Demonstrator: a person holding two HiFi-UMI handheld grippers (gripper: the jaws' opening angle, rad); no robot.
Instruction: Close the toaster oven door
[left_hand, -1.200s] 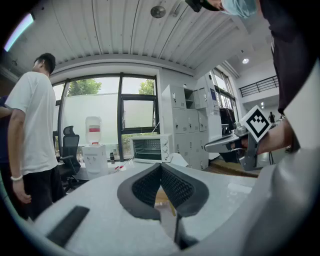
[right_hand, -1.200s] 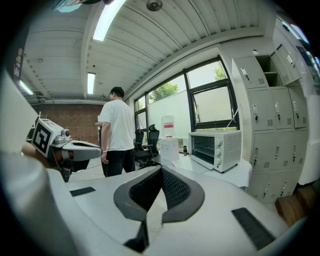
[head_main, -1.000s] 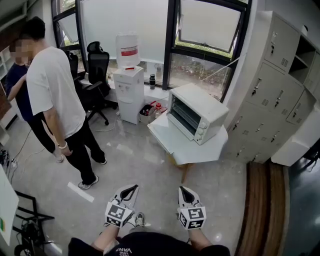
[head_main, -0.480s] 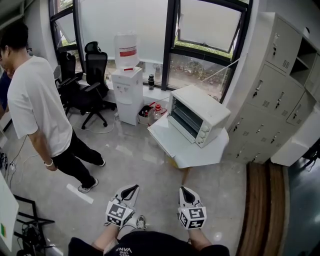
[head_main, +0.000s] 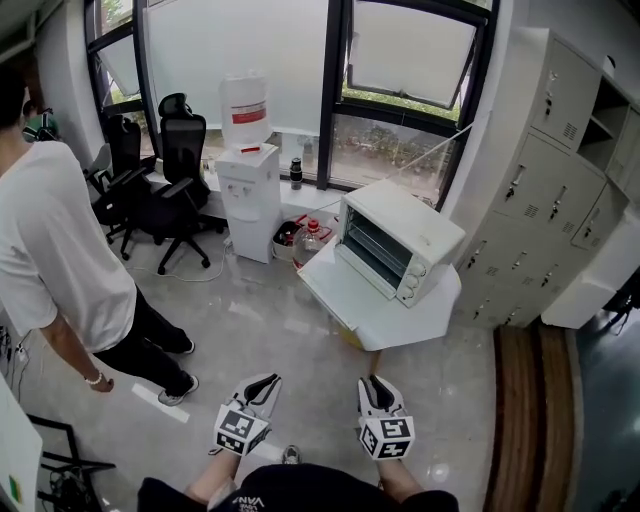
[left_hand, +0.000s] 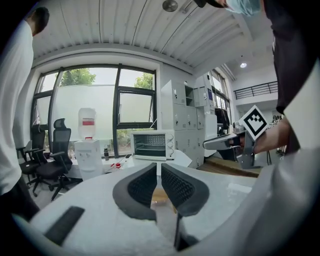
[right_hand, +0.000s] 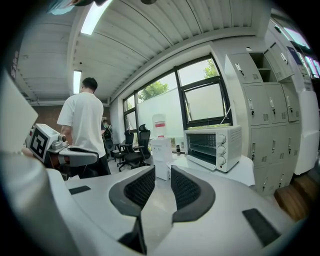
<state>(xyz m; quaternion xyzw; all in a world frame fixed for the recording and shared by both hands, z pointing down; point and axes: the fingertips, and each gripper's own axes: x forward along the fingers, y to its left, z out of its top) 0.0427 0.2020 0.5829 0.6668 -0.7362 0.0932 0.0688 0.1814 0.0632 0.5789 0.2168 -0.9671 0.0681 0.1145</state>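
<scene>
Now right claw (head_main: 376, 383) jaws parting, empty; toaster oven (head_main: 398, 243) nearer, still open.

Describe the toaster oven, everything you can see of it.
The toaster oven is a white, boxy, metal-looking unit standing upright on a white table near the window. Its door is dropped open at the front, showing wire racks inside. Three round knobs run down the panel right of the opening. Only the table touches it.
</scene>
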